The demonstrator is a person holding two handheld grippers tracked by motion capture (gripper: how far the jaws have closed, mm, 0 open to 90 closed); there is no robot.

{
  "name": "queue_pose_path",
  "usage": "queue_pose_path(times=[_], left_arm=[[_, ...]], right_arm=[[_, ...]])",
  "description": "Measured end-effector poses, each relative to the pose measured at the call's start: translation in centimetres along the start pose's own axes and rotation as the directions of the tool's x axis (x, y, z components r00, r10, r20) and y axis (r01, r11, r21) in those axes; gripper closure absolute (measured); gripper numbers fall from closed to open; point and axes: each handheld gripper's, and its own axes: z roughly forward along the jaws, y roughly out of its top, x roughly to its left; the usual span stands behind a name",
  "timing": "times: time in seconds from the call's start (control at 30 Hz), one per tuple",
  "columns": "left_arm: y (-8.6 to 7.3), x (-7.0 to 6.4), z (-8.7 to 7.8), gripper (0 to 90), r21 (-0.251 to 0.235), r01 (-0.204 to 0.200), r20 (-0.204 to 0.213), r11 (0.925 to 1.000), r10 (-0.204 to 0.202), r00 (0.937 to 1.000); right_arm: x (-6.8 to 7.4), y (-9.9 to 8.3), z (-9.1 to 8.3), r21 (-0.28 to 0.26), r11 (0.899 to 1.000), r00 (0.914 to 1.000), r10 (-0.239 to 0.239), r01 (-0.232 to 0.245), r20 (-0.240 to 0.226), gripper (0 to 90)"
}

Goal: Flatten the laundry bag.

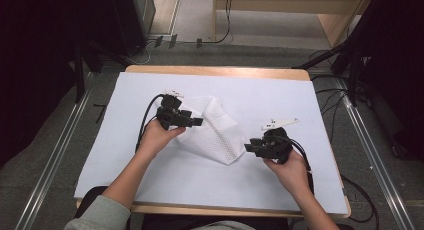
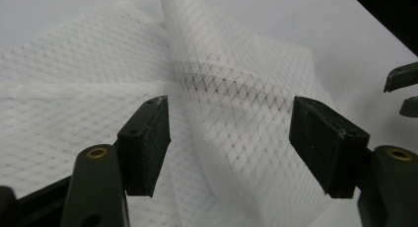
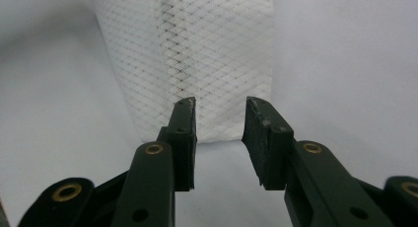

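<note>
Two grippers flank the mesh cloth [image 1: 215,132], nothing held.
My left fingers [image 2: 148,143] gape wide around its raised fold; right fingers [image 3: 185,138], partly open, face its near corner.

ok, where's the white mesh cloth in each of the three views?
High view: white mesh cloth lies mid-table, between the two grippers.
Left gripper view: it spreads across the left and centre, a raised fold running between the open fingers.
Right gripper view: top centre, its near edge just beyond the fingers.
Shared landmark: the white table cover.
</note>
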Motion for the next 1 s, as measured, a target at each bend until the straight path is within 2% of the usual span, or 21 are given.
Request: queue_pose_path(times=[0.17, 0.23, 0.33, 0.37, 0.43, 0.5, 0.53, 0.57, 0.6, 0.77, 0.87, 1.0], left_arm=[[0.2, -0.2, 1.5, 31.0, 0.029, -0.011, -0.011, 0.9995, 0.012, 0.9999], [0.1, -0.3, 2.5, 33.3, 0.050, -0.020, -0.011, 0.9985, 0.021, 0.9997], [0.1, -0.2, 3.0, 39.4, 0.063, -0.016, 0.004, 0.9979, 0.016, 0.9999], [0.0, -0.2, 3.1, 42.7, 0.062, -0.004, 0.010, 0.9981, 0.003, 0.9999], [-0.1, -0.2, 3.3, 52.9, 0.060, -0.008, 0.013, 0.9982, 0.007, 0.9999], [-0.1, -0.1, 3.5, 56.0, 0.065, 0.001, 0.019, 0.9979, -0.002, 0.9998], [-0.2, 0.0, 3.7, 66.4, 0.073, 0.004, 0.039, 0.9973, -0.007, 0.9992], [-0.2, 0.1, 3.8, 66.4, 0.081, 0.013, 0.052, 0.9966, -0.017, 0.9985], [-0.3, 0.0, 4.2, 72.4, 0.103, 0.005, 0.054, 0.9947, -0.010, 0.9985], [-0.4, -0.3, 4.6, 82.1, 0.111, -0.020, 0.051, 0.9936, 0.014, 0.9986], [-0.5, -0.7, 4.8, 84.5, 0.114, -0.041, 0.061, 0.9926, 0.034, 0.9976], [-0.6, -1.2, 5.0, 83.1, 0.111, -0.064, 0.081, 0.9917, 0.056, 0.9952]], right_arm=[[0.0, -0.1, -0.1, 0.001, 1.000, 1.0000, 0.001, -0.001, 0.002, 67.5], [0.0, -0.3, -0.2, 0.000, 1.000, 1.0000, 0.003, -0.003, 0.004, 67.5], [-0.1, -0.4, -0.4, -0.008, 1.000, 0.9999, 0.010, -0.010, 0.009, 67.4], [-0.2, -0.4, -0.5, -0.009, 1.000, 0.9998, 0.012, -0.012, 0.013, 67.3], [-0.3, -0.5, -0.7, -0.016, 1.000, 0.9997, 0.017, -0.017, 0.017, 67.3], [-0.4, -0.5, -0.8, -0.019, 1.000, 0.9995, 0.024, -0.023, 0.021, 67.3], [-0.6, -0.6, -1.0, -0.027, 0.999, 0.9993, 0.029, -0.028, 0.024, 67.3], [-0.6, -0.6, -1.0, -0.027, 0.999, 0.9993, 0.029, -0.028, 0.024, 67.3], [-0.7, -0.6, -1.1, -0.031, 0.999, 0.9990, 0.034, -0.033, 0.030, 67.4], [-0.9, -0.7, -1.3, -0.034, 0.998, 0.9984, 0.046, -0.044, 0.032, 67.6], [-1.0, -0.7, -1.3, -0.034, 0.998, 0.9985, 0.045, -0.044, 0.031, 68.8], [-1.0, -0.7, -1.2, -0.036, 0.998, 0.9984, 0.050, -0.049, 0.028, 70.5]])
